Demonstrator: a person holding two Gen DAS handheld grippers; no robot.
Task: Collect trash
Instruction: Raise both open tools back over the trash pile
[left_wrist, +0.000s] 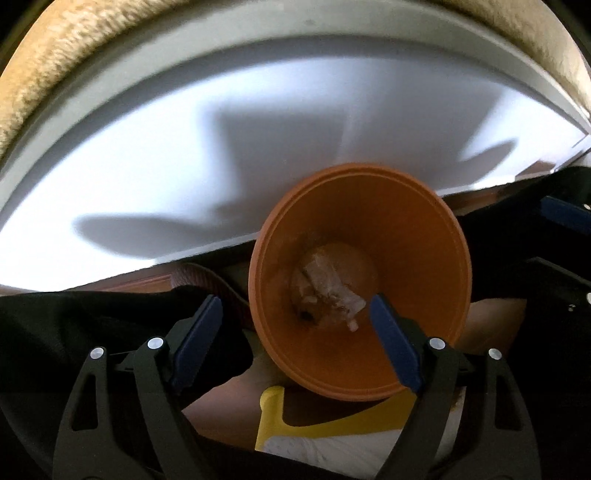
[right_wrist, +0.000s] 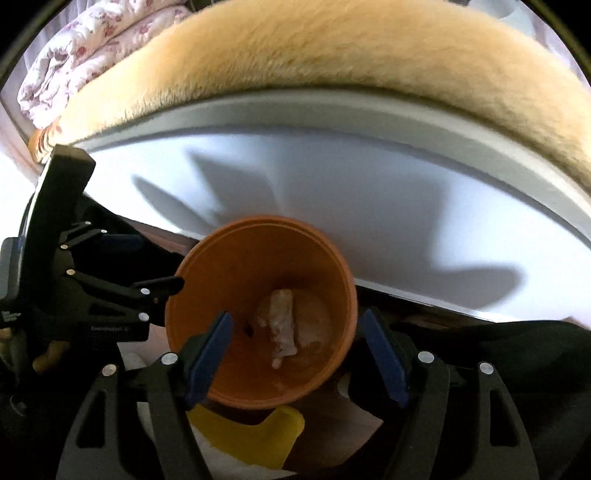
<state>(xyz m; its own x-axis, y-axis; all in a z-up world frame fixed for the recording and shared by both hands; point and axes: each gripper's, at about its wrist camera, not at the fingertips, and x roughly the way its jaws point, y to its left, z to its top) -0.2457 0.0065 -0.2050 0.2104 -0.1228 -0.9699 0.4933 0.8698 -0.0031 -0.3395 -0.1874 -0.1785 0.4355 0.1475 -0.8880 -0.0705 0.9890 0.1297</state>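
Note:
An orange paper cup (left_wrist: 406, 236) with crumpled whitish trash (left_wrist: 328, 291) in its bottom hangs over the open black trash bag (left_wrist: 92, 325). My left gripper (left_wrist: 295, 314) is open: its right finger (left_wrist: 395, 343) is inside the cup and its left finger (left_wrist: 199, 339) outside, so the jaws straddle the near wall. In the right wrist view the same cup (right_wrist: 236, 266) shows, with the trash (right_wrist: 282, 325) inside. My right gripper (right_wrist: 297, 332) is open, its left finger (right_wrist: 208, 358) in front of the cup and its right finger (right_wrist: 384, 354) beside the rim. Whether either finger touches the cup is unclear.
A white surface (left_wrist: 184, 166) with a grey edge lies behind the cup, and a tan furry blanket (right_wrist: 332, 59) beyond it. Inside the bag are a yellow object (left_wrist: 295, 424), white paper (left_wrist: 332, 454) and brown cardboard (left_wrist: 229, 402). A floral quilt (right_wrist: 92, 48) lies far left.

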